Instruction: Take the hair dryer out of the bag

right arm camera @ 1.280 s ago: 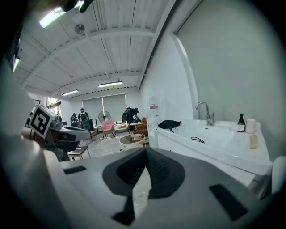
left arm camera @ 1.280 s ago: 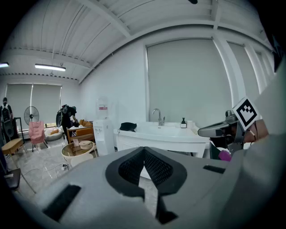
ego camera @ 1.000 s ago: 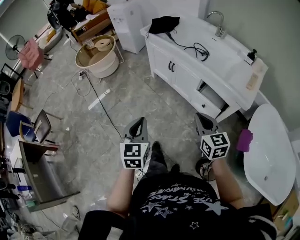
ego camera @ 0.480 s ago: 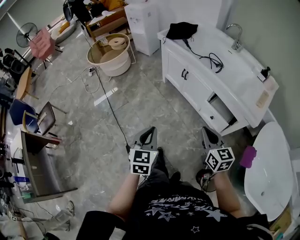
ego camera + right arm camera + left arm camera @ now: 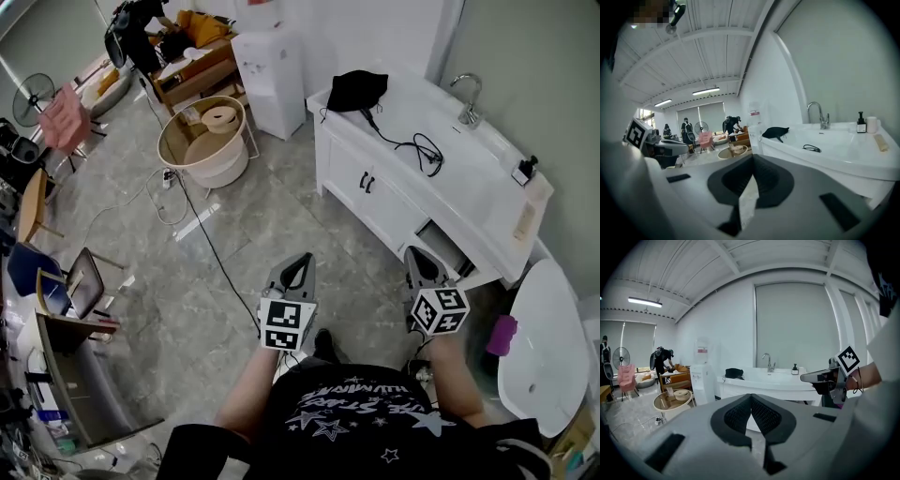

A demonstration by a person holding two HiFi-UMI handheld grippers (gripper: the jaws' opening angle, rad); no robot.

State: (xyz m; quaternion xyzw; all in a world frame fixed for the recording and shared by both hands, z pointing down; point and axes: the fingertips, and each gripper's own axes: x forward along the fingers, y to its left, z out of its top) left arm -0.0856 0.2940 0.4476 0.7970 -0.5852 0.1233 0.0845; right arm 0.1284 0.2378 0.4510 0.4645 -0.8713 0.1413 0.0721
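White vanity counter with a faucet, set against the wall on a grey stone floor. The black bag lies at the counter's left end, with a black cord trailing from it; the hair dryer itself cannot be made out. The left gripper and right gripper have their jaws pressed together on nothing and hang over the floor, well apart from the bag. A round tub stands further left.
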